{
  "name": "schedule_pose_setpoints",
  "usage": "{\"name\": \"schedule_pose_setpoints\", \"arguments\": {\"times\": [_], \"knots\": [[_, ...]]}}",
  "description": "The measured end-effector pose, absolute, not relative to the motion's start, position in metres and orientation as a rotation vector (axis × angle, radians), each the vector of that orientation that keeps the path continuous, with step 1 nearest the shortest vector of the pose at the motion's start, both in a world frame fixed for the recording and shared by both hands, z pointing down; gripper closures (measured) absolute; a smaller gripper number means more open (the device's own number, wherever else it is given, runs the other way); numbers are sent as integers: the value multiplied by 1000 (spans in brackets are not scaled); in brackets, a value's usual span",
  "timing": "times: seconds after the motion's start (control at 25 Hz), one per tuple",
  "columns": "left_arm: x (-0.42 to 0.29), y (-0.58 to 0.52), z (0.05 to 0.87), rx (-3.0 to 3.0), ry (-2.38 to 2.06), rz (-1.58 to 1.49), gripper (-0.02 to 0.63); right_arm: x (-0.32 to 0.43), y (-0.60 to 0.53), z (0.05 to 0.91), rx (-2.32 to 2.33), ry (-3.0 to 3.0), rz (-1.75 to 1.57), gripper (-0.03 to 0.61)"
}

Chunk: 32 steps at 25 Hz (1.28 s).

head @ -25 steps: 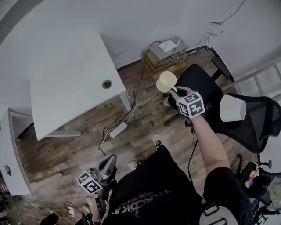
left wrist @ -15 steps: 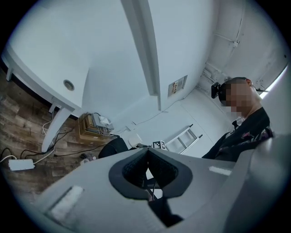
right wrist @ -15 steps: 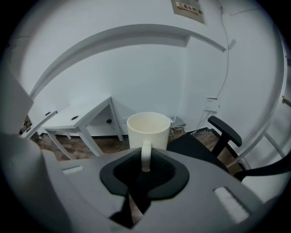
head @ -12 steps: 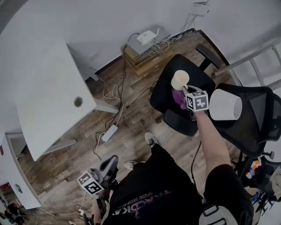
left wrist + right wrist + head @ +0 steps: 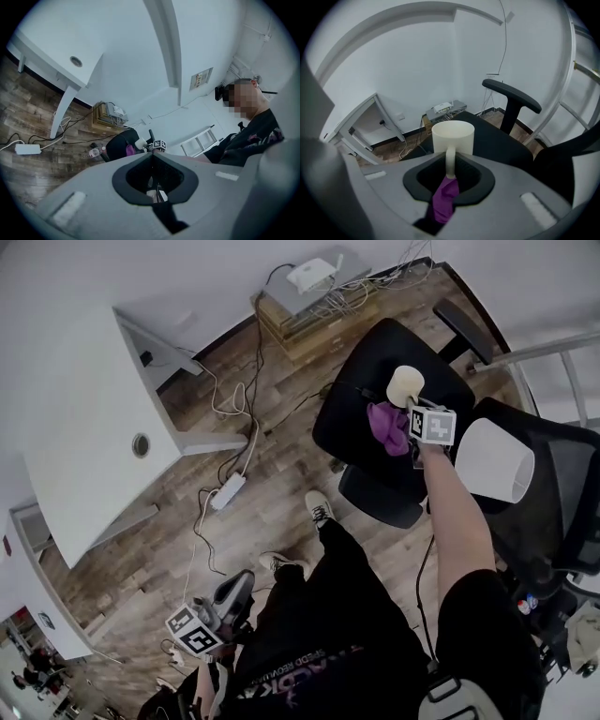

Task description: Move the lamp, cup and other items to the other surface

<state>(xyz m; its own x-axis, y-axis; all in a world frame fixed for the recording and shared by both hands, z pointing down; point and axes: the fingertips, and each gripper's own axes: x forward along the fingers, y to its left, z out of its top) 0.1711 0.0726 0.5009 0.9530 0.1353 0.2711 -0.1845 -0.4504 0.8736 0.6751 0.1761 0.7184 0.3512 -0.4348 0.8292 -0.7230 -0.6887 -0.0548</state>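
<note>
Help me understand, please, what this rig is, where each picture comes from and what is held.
No robot here: a person holds a two-jaw gripper in each hand. The head view is from a camera on the person's head, looking steeply down; each gripper view is from a camera riding on that gripper, looking along its jaws. The right gripper is shut on the handle of a cream cup, with purple cloth caught in the jaws too, above a black chair. The left gripper, low beside the person's leg, is shut and empty. A white lampshade rests on a mesh chair; a white desk stands at the left.
</note>
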Motion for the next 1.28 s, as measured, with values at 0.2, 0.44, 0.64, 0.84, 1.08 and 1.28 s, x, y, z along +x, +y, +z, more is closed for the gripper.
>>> {"name": "schedule_pose_setpoints", "arguments": {"times": [0.2,0.44,0.64,0.84,1.08,1.28], "knots": [[165,80,512,1970,-104,420,612,698,175,758,2327,-940,1343,531],[163,84,525,1950,-122,478,612,699,165,778,2333,-927,1326,531],[164,90,530,1942,-107,467,612,691,174,787,2324,-932,1344,525],[156,93,527,1953,-92,430,612,676,189,794,2253,-919,1442,457],[121,101,523,1967,-113,357,612,657,208,777,2293,-868,1440,480],[85,107,516,1995,-124,277,612,645,209,729,2354,-863,1301,577]]}}
